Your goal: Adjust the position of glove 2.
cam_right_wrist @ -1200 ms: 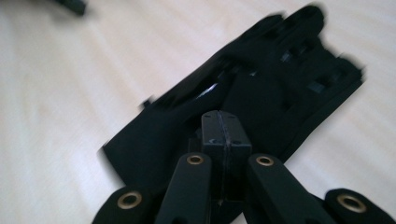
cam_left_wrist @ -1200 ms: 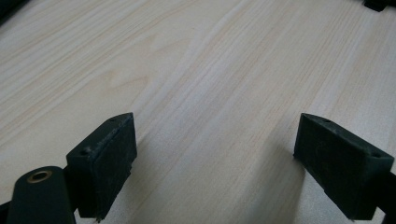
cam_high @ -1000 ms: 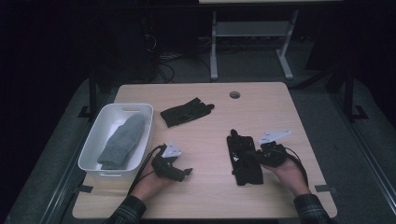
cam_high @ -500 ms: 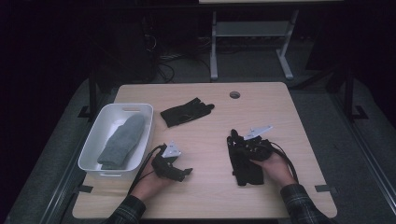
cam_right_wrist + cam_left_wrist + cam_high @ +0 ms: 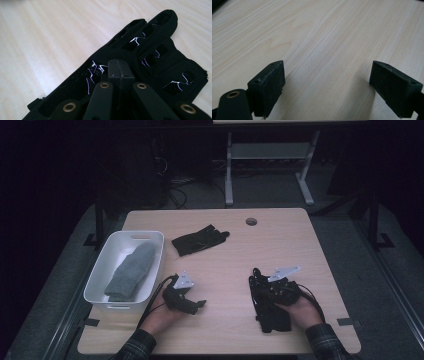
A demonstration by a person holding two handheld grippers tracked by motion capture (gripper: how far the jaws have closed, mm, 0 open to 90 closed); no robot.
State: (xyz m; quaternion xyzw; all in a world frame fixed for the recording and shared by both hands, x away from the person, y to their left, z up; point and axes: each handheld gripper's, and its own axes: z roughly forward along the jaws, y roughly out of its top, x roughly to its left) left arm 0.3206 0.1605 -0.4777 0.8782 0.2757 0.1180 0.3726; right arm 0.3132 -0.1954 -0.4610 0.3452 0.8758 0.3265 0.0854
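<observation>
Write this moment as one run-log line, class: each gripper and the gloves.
left gripper: open, over bare table | right gripper: shut, on near glove | far glove: lying untouched

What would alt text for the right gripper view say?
The right gripper, its two black jaws shut together, presses down on a black glove lying flat on a pale wooden table.
</observation>
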